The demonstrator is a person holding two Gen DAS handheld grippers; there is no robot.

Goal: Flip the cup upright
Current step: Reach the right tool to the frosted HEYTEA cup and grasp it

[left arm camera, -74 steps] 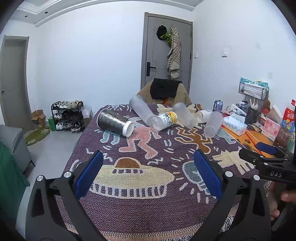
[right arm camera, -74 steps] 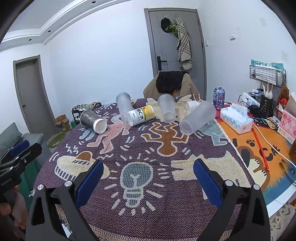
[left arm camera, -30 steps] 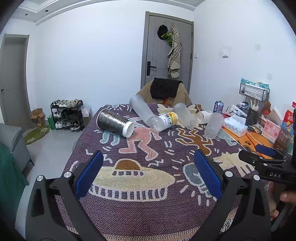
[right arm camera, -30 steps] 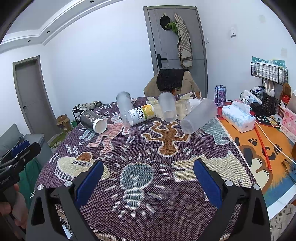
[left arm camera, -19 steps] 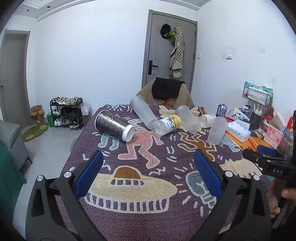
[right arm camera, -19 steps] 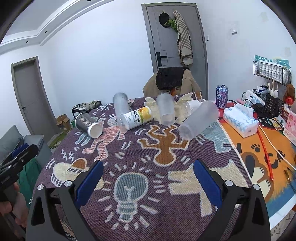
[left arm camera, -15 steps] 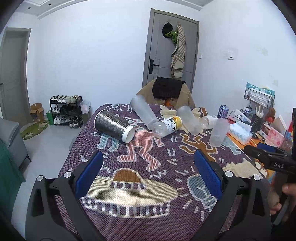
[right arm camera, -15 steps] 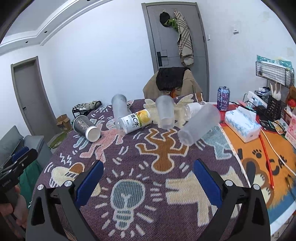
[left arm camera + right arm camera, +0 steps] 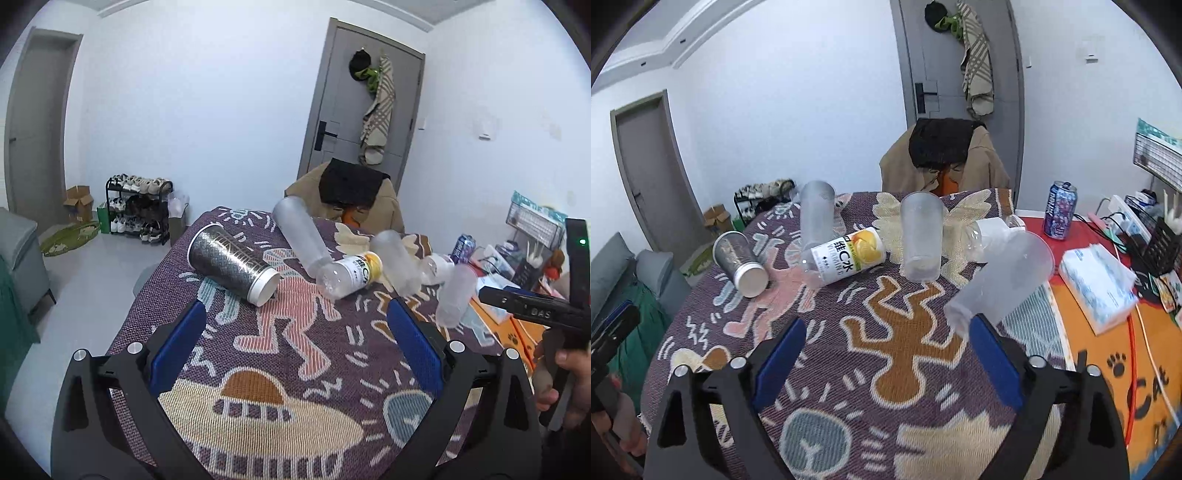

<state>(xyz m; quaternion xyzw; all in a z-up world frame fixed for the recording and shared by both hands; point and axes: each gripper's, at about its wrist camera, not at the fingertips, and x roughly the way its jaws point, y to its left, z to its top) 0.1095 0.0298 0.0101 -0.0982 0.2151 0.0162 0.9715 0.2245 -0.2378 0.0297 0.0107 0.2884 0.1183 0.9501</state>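
Several cups lie on their sides on the patterned tablecloth (image 9: pixel 295 369). A silver patterned cup (image 9: pixel 232 264) lies left, also in the right wrist view (image 9: pixel 738 264). Three frosted cups lie further along: one far left (image 9: pixel 816 212), one in the middle (image 9: pixel 921 236), one at the right (image 9: pixel 1001 284) whose base is just off my right gripper's right fingertip. My left gripper (image 9: pixel 295 343) is open and empty, short of the silver cup. My right gripper (image 9: pixel 886 350) is open and empty.
A yellow-labelled plastic bottle (image 9: pixel 846 256) and a clear bottle (image 9: pixel 990 232) lie among the cups. A tissue pack (image 9: pixel 1097 284), a soda can (image 9: pixel 1059 210) and desk clutter sit on the orange mat at right. A chair with a jacket (image 9: pixel 945 158) stands behind the table.
Both grippers have moved forward over the table toward the cups, which now look larger. The right gripper has closed in on the right frosted cup. Both stay open.
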